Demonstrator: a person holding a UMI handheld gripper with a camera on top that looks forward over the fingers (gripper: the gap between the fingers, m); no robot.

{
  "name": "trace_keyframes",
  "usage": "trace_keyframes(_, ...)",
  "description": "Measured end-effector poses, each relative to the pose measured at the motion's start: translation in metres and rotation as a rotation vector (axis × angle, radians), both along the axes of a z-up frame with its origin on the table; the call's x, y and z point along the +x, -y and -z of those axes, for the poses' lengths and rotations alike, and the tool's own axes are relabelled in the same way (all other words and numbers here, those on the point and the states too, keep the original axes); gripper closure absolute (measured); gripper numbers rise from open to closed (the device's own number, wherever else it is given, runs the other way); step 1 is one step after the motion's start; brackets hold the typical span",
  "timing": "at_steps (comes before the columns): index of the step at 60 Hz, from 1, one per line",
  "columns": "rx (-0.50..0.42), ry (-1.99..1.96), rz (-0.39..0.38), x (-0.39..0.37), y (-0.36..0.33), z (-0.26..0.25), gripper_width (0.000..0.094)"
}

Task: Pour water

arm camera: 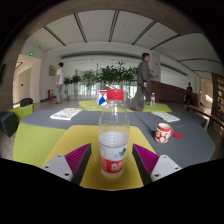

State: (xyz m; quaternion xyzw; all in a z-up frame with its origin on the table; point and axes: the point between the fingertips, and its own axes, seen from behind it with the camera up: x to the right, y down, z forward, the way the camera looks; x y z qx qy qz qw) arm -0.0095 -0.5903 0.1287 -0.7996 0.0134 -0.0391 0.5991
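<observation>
A clear plastic water bottle point(114, 140) with a red and white label stands upright on the yellow part of the table point(45, 140). It stands between my gripper's fingers point(114, 158), with a small gap at each side. The magenta pads point(80, 157) flank its lower half without touching it. The gripper is open. A red and white cup point(164, 131) stands on the grey part of the table, ahead and to the right of the right finger.
A stack of papers point(65, 113) lies on the far left of the table. A red, white and blue object point(108, 97) and a small bottle point(152, 98) stand at the far edge. One person point(146, 75) walks behind the table, another point(60, 80) stands farther back by plants.
</observation>
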Motion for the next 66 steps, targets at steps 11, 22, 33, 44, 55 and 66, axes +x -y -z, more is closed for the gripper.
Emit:
trace_keyframes(11, 0.05, -0.005, 0.003, 0.007, -0.043, 0.006, 0.0366)
trace_keyframes(22, 0.113, -0.003, -0.027, 0.007, -0.056, 0.004, 0.0532)
trace_keyframes(33, 0.13, 0.005, -0.08, -0.002, -0.054, -0.003, 0.0598)
trace_keyframes(44, 0.235, -0.142, -0.17, -0.006, -0.063, -0.072, 0.0598)
trace_keyframes(55, 0.315, -0.592, -0.313, 0.004, -0.096, -0.163, 0.0601)
trace_keyframes(66, 0.327, -1.293, -0.445, 0.054, -0.142, -0.218, 0.0606)
